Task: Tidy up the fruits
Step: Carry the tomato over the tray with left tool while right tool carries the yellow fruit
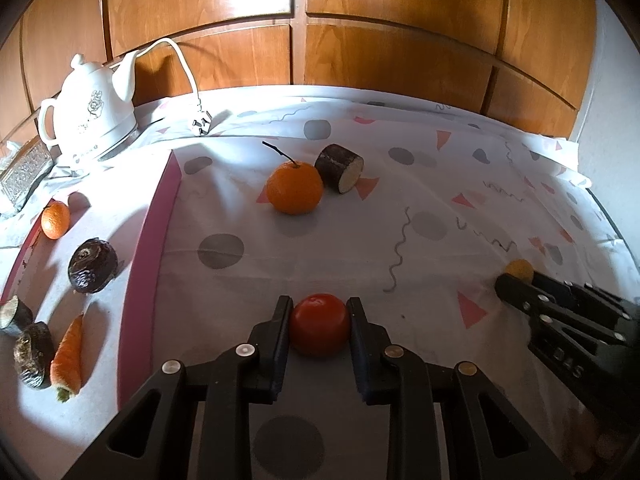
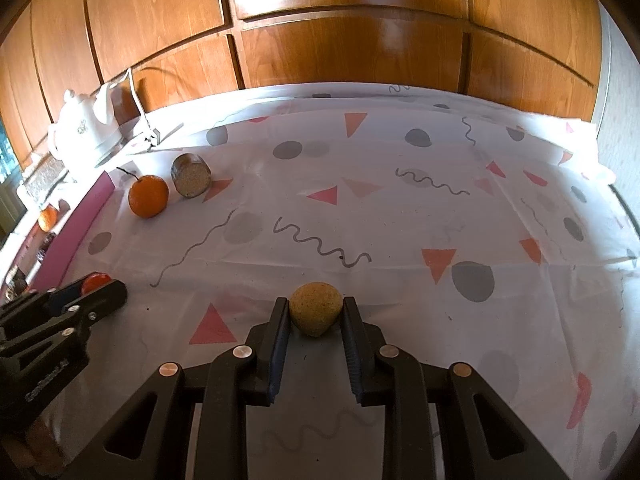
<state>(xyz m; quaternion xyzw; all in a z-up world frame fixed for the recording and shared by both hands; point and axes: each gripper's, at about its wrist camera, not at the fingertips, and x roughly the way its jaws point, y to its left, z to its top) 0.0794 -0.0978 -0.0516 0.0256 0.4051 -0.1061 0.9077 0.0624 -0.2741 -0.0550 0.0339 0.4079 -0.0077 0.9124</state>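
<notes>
The bench (image 1: pixel 440 208) (under a patterned cloth) carries everything. Well ahead of the left gripper (image 1: pixel 320 320) sits an orange (image 1: pixel 295 188). Its jaws are clamped on a red tomato (image 1: pixel 319 324). The right gripper (image 2: pixel 315 316) jaws pinch a tan round fruit (image 2: pixel 315 312).

Black plastic hand-held gripper (image 1: pixel 320 308), silver round screws, ribbed pads (image 2: pixel 354 344)

Red tomato (image 1: pixel 319 324) sits clamped between the left tongs (image 1: pixel 319 312), round and glossy. A tan, rough-skinned round fruit (image 2: pixel 315 309) is pinched in the right tongs (image 2: pixel 315 306). Further back on the surface (image 2: pixel 400 220), a stemmed orange (image 1: pixel 295 187) sits upright just beside a cut dark-skinned chunk (image 1: pixel 340 167) lying on its side.
</notes>
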